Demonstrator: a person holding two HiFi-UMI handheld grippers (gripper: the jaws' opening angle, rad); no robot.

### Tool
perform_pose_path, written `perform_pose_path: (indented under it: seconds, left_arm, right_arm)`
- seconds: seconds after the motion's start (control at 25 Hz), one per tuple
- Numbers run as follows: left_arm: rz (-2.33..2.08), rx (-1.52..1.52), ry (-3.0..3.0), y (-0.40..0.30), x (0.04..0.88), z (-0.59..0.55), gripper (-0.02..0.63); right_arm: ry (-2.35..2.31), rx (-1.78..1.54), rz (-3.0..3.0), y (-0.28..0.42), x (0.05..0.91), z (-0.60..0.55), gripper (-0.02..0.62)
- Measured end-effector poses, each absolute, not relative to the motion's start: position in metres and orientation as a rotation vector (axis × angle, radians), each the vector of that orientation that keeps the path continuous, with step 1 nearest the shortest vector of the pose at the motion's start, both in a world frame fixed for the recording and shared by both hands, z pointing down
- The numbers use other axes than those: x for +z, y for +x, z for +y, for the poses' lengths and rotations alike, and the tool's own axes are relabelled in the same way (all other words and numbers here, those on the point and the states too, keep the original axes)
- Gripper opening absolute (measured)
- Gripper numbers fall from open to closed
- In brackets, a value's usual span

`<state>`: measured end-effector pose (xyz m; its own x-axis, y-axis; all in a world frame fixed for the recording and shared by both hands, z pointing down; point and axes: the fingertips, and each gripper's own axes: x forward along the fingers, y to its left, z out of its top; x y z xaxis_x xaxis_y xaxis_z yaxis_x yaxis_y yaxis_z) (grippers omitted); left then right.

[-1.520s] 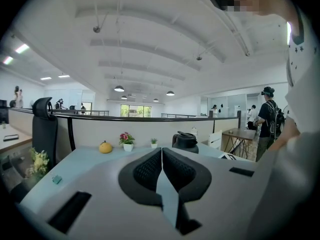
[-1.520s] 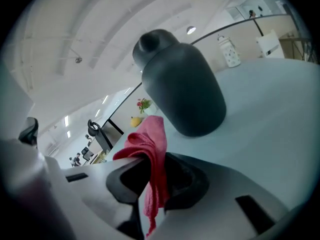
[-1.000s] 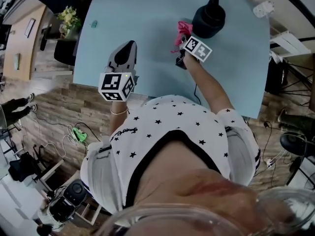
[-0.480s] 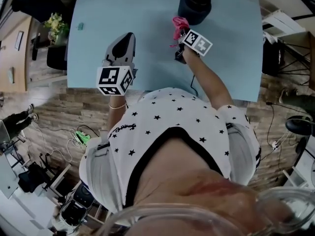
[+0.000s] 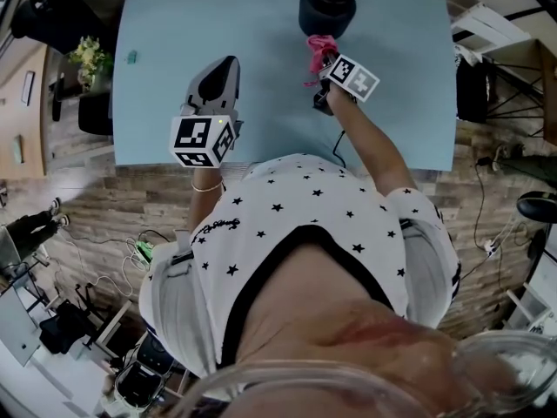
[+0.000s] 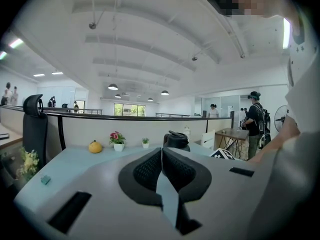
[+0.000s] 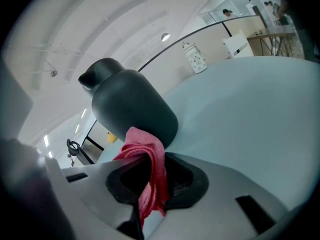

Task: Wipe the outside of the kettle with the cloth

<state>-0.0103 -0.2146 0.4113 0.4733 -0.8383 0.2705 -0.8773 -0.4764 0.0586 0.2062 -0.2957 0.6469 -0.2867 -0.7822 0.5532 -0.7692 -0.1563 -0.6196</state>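
We see the dark kettle (image 5: 326, 3) upright at the far edge of the light blue table (image 5: 174, 24), a little right of the middle. The right gripper (image 5: 324, 59) is the nearer one. The kettle lies straight ahead of its jaws, just beyond the cloth tip. Its jaws are clamped on a pink-red cloth (image 7: 146, 151), which bunches up out of the jaws toward the lower near side of the kettle. In the right gripper view the cloth overlaps the kettle wall, but we can't tell whether it is touching or just short of it. The kettle's long axis is vertical, so we judge that the wipe has to press forward and then sweep round or up the wall. The far side would need a reach around it. The left gripper (image 5: 226, 64) is well apart from the kettle, left of it and closer to the near edge. Its jaws are pressed together with nothing between them, and it isn't steadying the kettle. We judge a hard push could slide the kettle toward the far edge.
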Motion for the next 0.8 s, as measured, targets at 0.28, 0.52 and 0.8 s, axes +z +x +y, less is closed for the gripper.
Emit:
perform_pose_path:
  seconds: [0.28,0.52,0.8]
  left_arm:
    - [-1.482,0.324,2.525,-0.007,0.414,-0.215,0.029]
    - [-1.462,0.331,2.541,-0.003,0.414,-0.218,0.029]
    - [-1.432,0.325,2.568,0.001,0.413,-0.225,0.029]
  right_arm:
    - [-1.920,-1.450,1.959,0.237,0.649,-0.295,0.067]
    - [-1.923,-1.370,1.934,0.253,0.637,-0.291,0.067]
    - [-1.908,-1.122,2.002,0.278,0.584,-0.281,0.067]
